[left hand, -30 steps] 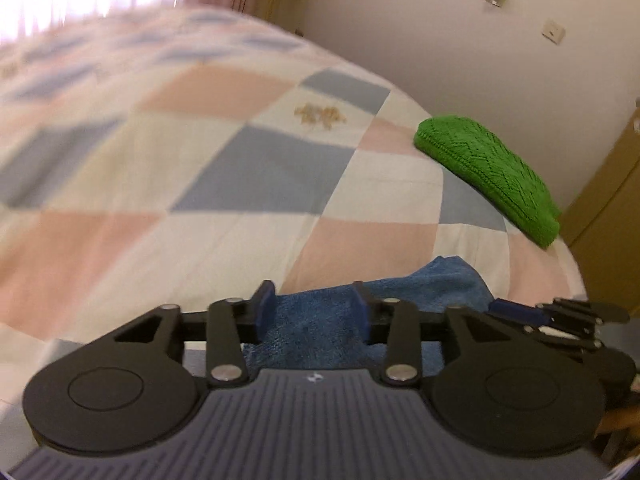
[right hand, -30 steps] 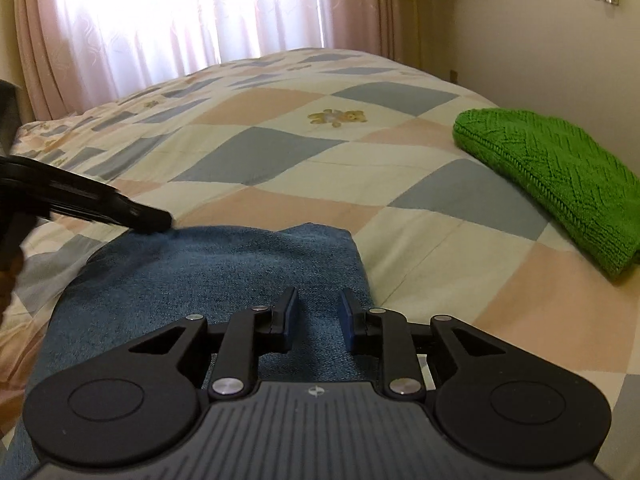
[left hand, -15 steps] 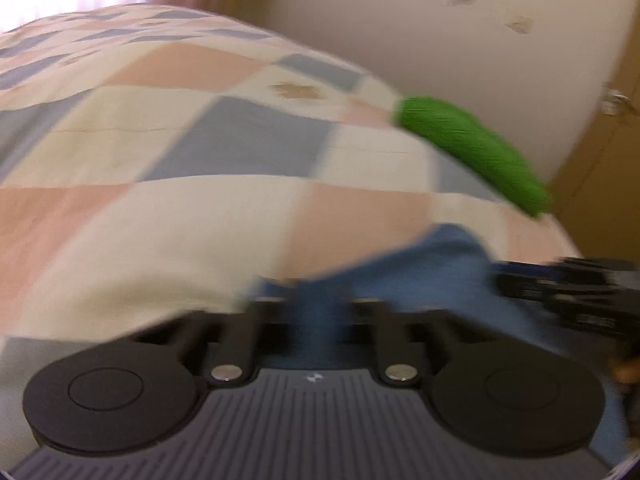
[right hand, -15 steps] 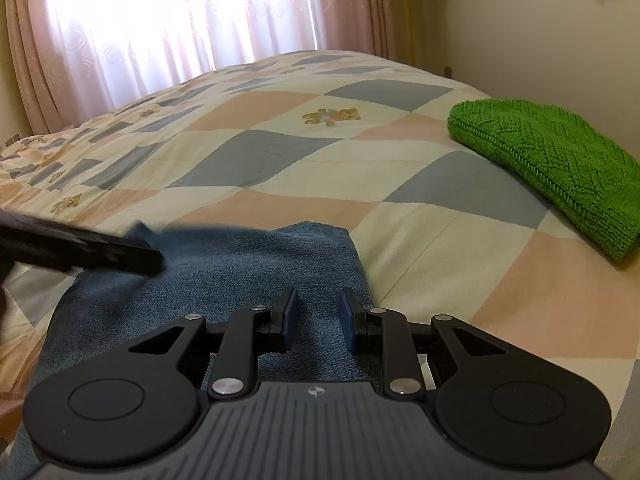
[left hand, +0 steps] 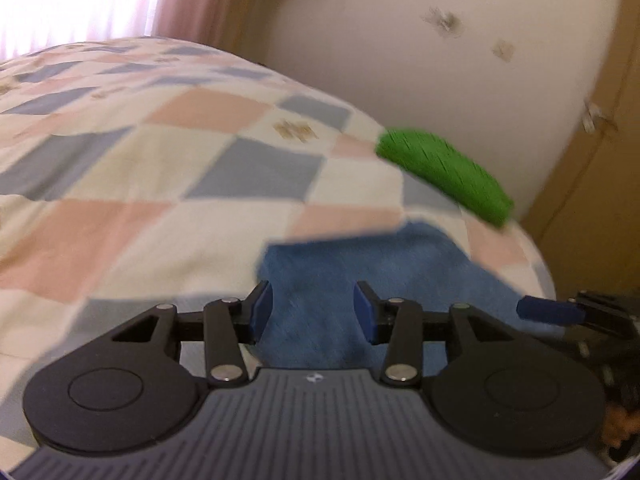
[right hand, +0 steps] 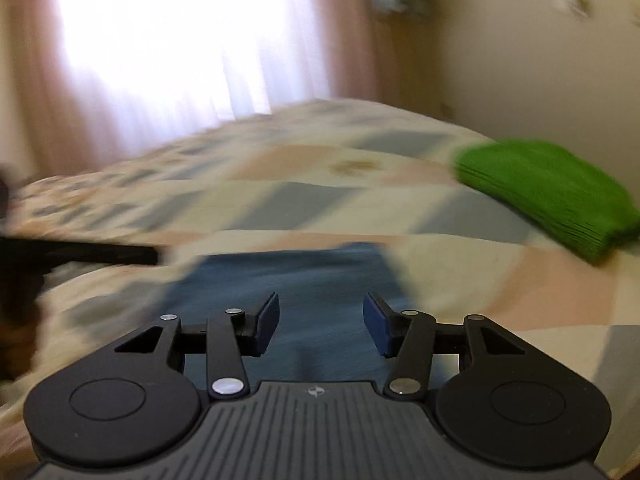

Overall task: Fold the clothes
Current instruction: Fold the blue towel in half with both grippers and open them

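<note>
A folded blue denim garment (left hand: pixel 380 256) lies flat on the patchwork quilt (left hand: pixel 160 184) near the bed's edge. My left gripper (left hand: pixel 313 309) hovers over the garment's near part. Its jaws are opening and the pads do not press the cloth. In the right wrist view the same garment (right hand: pixel 296 276) spreads under my right gripper (right hand: pixel 322 321). Those jaws are opening too, with only flat cloth below the gap. The right gripper (left hand: pixel 548 310) shows at the right of the left wrist view, and the left gripper (right hand: pixel 100 254) at the left of the right wrist view. Both views are blurred.
A folded green knitted garment (right hand: pixel 548 196) lies on the quilt beyond the denim, close to the wall side; it also shows as the green knit (left hand: pixel 444 172). A pink curtain (right hand: pixel 352 32) and bright window stand behind the bed. A wooden cabinet (left hand: pixel 588 184) stands right of the bed.
The left jaws, pinched on the denim half a second ago, now stand apart. The right jaws have widened. Both grippers have drawn back from the garment, which lies flat.
</note>
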`<act>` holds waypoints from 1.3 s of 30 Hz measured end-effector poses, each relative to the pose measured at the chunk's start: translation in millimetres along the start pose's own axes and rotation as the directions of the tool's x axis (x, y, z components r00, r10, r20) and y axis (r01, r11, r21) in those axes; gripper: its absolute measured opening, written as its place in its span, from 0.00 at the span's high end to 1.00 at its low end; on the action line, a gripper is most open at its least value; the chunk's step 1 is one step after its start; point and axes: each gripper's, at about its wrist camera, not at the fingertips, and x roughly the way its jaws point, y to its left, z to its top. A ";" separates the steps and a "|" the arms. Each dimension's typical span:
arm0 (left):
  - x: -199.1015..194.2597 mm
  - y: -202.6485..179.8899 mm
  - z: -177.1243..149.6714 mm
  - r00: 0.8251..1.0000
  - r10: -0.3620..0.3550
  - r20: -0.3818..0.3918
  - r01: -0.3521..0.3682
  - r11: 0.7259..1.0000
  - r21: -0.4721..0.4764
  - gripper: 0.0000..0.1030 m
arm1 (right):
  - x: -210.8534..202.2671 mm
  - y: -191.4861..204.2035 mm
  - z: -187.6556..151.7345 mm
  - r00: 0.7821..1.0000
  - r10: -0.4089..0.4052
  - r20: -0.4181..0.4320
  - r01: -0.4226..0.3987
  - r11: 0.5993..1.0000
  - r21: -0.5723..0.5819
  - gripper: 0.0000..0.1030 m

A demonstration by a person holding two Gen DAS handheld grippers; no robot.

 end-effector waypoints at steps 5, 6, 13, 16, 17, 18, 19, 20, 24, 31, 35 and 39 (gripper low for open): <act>28.8 -3.4 -23.5 0.996 0.035 -0.080 -0.035 0.999 0.000 0.57 | -4.3 42.2 -56.7 0.997 -0.026 -0.075 0.016 0.991 -0.136 0.55; 29.4 -4.6 -22.6 0.996 0.044 -0.081 -0.044 0.999 0.000 0.58 | -5.9 43.4 -71.0 0.996 -0.055 -0.067 0.042 0.983 -0.178 0.57; -11.7 -31.4 -22.2 0.993 0.109 -0.037 -0.109 0.994 0.010 0.62 | -22.8 48.7 -87.2 0.990 -0.144 -0.002 0.140 0.966 -0.218 0.60; -39.4 -57.5 -46.9 0.999 0.037 -0.017 -0.037 0.999 0.016 0.61 | -42.5 46.0 -89.9 0.984 -0.174 0.037 0.178 0.967 -0.183 0.59; -41.5 -67.6 -57.9 0.999 0.030 -0.030 -0.029 0.999 0.032 0.61 | -49.1 45.1 -90.8 0.982 -0.185 0.049 0.191 0.967 -0.171 0.58; -39.8 -77.0 -69.3 0.998 0.042 -0.053 -0.040 0.998 0.046 0.61 | -48.5 39.0 -94.3 0.982 -0.186 0.039 0.190 0.969 -0.160 0.56; -37.9 -86.4 -80.7 0.995 0.056 -0.076 -0.052 0.997 0.060 0.61 | -47.7 31.8 -96.7 0.984 -0.176 0.029 0.178 0.975 -0.134 0.55; -40.9 -92.8 -89.6 0.994 0.077 -0.071 -0.073 0.996 0.058 0.61 | -49.9 25.9 -96.9 0.986 -0.164 0.022 0.166 0.982 -0.094 0.55; -63.6 -101.4 -97.8 0.997 0.055 -0.057 -0.058 0.997 -0.043 0.57 | -75.2 14.3 -85.9 0.981 -0.190 0.048 0.191 0.982 -0.006 0.55; -58.2 -118.9 -94.2 0.967 0.209 -0.142 -0.214 0.977 -0.021 0.39 | -99.2 -23.7 -108.3 0.979 -0.194 -0.069 0.204 0.952 0.227 0.53; -80.3 -135.5 -96.6 0.970 0.217 -0.110 -0.219 0.976 -0.010 0.40 | -129.4 -30.3 -126.4 0.984 -0.167 -0.069 0.180 0.914 0.363 0.51; -99.5 -156.4 -108.6 0.972 0.204 -0.121 -0.202 0.979 0.024 0.40 | -157.0 -34.4 -138.5 0.983 -0.174 -0.050 0.179 0.890 0.419 0.47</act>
